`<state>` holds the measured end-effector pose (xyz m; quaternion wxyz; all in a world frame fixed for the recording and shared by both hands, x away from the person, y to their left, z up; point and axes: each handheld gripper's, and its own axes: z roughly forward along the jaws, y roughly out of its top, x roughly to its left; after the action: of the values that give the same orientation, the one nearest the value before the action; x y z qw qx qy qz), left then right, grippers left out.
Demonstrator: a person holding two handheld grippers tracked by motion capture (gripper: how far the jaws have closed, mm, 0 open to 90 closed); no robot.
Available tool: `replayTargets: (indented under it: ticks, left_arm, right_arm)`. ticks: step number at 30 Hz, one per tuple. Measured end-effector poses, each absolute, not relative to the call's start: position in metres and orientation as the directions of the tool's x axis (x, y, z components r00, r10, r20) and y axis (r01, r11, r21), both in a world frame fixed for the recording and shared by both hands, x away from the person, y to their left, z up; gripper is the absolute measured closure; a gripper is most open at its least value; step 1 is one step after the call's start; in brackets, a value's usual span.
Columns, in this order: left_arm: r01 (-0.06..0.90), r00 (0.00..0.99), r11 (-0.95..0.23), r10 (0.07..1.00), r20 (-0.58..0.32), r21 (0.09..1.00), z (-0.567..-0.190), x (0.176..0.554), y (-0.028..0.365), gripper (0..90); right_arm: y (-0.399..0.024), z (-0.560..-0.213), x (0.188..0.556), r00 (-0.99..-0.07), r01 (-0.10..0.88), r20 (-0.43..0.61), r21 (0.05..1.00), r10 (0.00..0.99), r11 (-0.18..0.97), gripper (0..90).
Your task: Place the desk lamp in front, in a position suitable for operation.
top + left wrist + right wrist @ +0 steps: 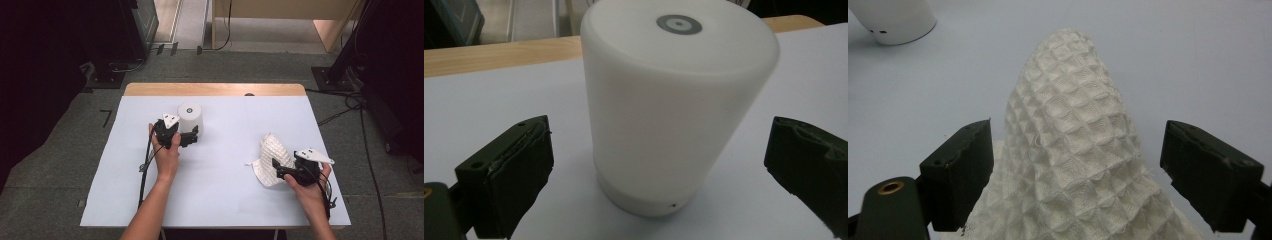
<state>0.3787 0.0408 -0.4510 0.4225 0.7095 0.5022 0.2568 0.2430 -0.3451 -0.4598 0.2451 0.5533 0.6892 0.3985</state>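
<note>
- The white waffle-weave cloth [1073, 150] lies bunched on the right part of the white-covered table [225, 190], pushed up into a peaked ridge; in the right claw's view the ridge rises from between the jaws and its long axis runs away from the claw.
- Seen from above, the cloth [272, 160] peaks at its far end and spreads flatter toward the person.
- The right claw [276, 169] sits at the cloth's near right edge with its jaws spread, one on each side of the ridge, pads clear of the fabric.
- The white, smooth, round lamp-like cylinder [674, 110] stands upright on its base left of the table's middle, long axis vertical, a grey ring mark on its flat top.
- The left claw [192, 136] is just beside the cylinder [190, 119], jaws spread wide on either side, not touching it.
</note>
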Motion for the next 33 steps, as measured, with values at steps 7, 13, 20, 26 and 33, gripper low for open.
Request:
replayTargets:
  ticks: [7, 13, 20, 26, 33]
  left_arm:
    - [0.534, 0.345, -0.150, 0.937, -0.052, 0.832, -0.457, 0.397, 0.020, 0.0]
    - [0.483, 0.335, -0.139, 0.941, -0.036, 0.864, -0.462, 0.403, 0.015, 0.0]
    - [0.516, 0.318, -0.152, 0.948, -0.024, 0.843, -0.470, 0.410, 0.013, 6.6]
    - [0.508, 0.332, -0.170, 0.943, -0.010, 0.845, -0.470, 0.411, 0.014, 8.2]
    - [0.497, 0.351, -0.176, 0.936, -0.011, 0.850, -0.461, 0.400, 0.020, 8.3]
  right_arm:
    - [-0.347, -0.460, 0.243, -0.259, 0.567, 0.109, 0.822, 0.960, 0.059, 14.0]
    - [-0.344, -0.461, 0.244, -0.252, 0.571, 0.113, 0.819, 0.961, 0.053, 14.0]
    - [-0.342, -0.462, 0.244, -0.257, 0.576, 0.107, 0.815, 0.961, 0.063, 14.0]
    - [-0.341, -0.464, 0.245, -0.256, 0.586, 0.111, 0.808, 0.960, 0.063, 14.0]
    - [-0.340, -0.466, 0.245, -0.260, 0.585, 0.102, 0.808, 0.960, 0.072, 14.1]
